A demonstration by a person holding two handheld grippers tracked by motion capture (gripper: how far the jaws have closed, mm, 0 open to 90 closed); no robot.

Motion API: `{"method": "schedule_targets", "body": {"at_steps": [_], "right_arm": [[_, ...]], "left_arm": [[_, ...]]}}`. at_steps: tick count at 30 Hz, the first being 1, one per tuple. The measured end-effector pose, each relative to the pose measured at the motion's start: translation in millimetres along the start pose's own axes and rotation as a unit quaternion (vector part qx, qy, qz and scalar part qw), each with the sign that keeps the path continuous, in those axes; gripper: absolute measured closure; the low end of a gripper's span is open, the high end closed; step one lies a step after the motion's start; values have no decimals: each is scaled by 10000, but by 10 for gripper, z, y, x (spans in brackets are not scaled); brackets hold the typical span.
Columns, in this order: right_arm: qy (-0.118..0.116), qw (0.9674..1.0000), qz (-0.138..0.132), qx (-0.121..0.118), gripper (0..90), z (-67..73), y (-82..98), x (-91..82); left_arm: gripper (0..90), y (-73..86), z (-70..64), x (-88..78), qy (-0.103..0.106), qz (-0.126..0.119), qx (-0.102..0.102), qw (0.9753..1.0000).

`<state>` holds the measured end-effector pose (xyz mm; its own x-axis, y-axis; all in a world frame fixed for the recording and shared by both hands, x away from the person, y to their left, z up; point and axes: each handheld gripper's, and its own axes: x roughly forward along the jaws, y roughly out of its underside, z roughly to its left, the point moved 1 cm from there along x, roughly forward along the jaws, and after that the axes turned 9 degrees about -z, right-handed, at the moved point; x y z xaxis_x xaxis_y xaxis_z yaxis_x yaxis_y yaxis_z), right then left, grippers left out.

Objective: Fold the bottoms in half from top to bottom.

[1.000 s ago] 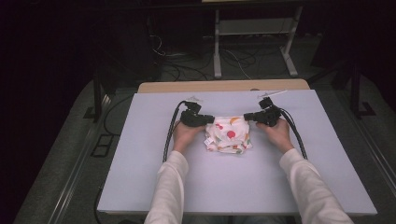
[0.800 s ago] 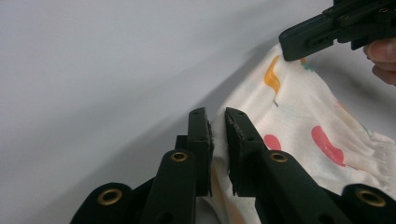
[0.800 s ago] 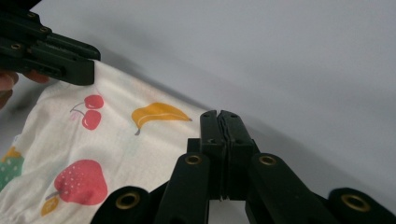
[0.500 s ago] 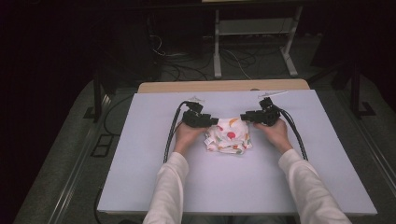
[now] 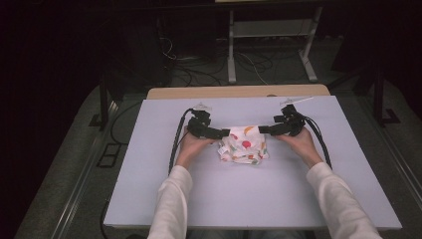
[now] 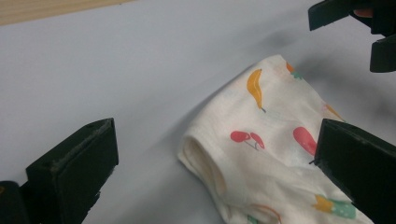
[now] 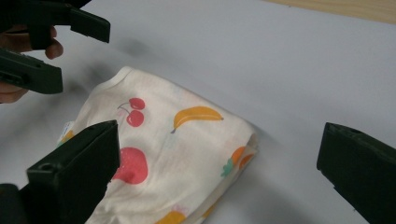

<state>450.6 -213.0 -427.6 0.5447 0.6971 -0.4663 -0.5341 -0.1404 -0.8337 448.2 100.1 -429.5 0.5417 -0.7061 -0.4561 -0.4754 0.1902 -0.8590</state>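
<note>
Mid-counter (image 5: 149, 199) sits the folded white fruit-print cloth (image 5: 244, 145), compact bundle. We've just been opening both: left gripper (image 5: 225, 132) and right gripper (image 5: 263, 130) are spread wide, nothing pinched, cloth lying between them. Folding looks finished; only backing off remains.

My right gripper (image 7: 219, 172) has just been opening, and its two black jaws stand wide apart with nothing pinched between them. Below them the folded cream cloth printed with cherries, a banana and other fruit (image 7: 177, 154) lies on the pale lilac table top (image 7: 261, 60). My left gripper (image 7: 58, 53) hangs at the upper left, jaws parted, just beyond the cloth's far corner.
</note>
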Motion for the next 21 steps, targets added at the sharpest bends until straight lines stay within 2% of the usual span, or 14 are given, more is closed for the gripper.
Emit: {"method": "schedule_targets", "body": {"at_steps": [3, 8, 14, 21], "right_arm": [[-55, 10000, -14, 30, 0, 31, 31, -56], [-43, 9999, -84, 49, 0, 69, 70, -159], [-3, 10000, -62, 2, 0, 109, 97, -241], [56, 9999, -69, -92, 0, 158, 153, -366]], "left_arm": [[0, 59, -19, -95, -169, -51, 5, 9998], [0, 71, -41, -221, -232, -111, 94, 9996], [0, 51, -67, -426, -264, -311, 61, 9991], [0, 74, -81, -629, -309, -417, 36, 9986]]}}
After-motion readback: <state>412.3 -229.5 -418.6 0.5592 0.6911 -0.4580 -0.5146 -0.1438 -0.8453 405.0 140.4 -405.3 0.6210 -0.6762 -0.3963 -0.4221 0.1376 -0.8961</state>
